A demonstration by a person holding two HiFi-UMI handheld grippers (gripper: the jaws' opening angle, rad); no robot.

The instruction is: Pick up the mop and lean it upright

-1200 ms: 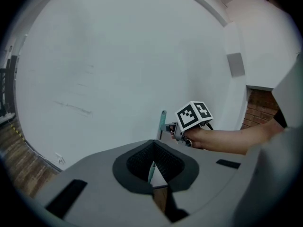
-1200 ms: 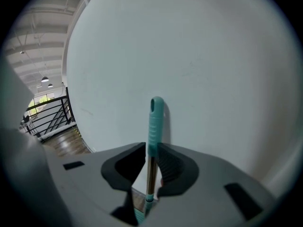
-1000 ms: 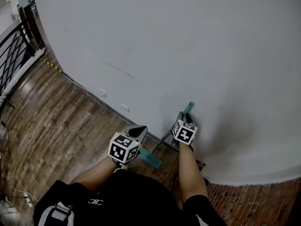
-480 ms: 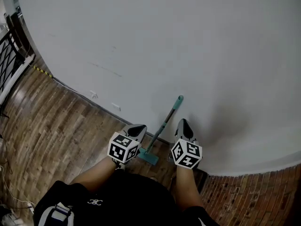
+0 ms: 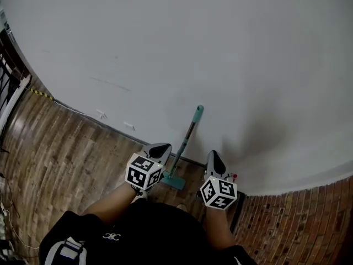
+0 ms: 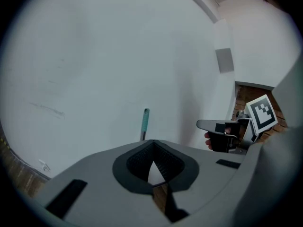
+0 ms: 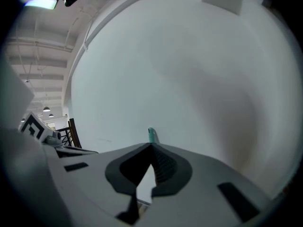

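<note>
The mop (image 5: 186, 139) leans upright against the white wall, its teal grip (image 5: 198, 114) at the top and its teal head (image 5: 173, 181) on the wood floor. Nothing holds it. My left gripper (image 5: 160, 147) hangs just left of the handle, shut and empty. My right gripper (image 5: 214, 154) hangs to the right of the handle, apart from it, also shut and empty. In the left gripper view the teal grip (image 6: 145, 119) rises above my closed jaws (image 6: 152, 142), with the right gripper (image 6: 222, 136) off to the side. In the right gripper view the grip (image 7: 151, 135) peeks over the closed jaws (image 7: 151, 146).
A big white wall (image 5: 231, 54) fills the view ahead. Wood floor (image 5: 60, 159) spreads to the left, brick floor (image 5: 292, 225) to the right. A black railing (image 5: 6, 65) stands at the far left. A small dark object with a red dot (image 5: 235, 177) sits by the wall.
My right gripper has come off the mop handle, drawn back to the right and closed. The mop stays leaning on the wall. The left gripper has barely moved.
</note>
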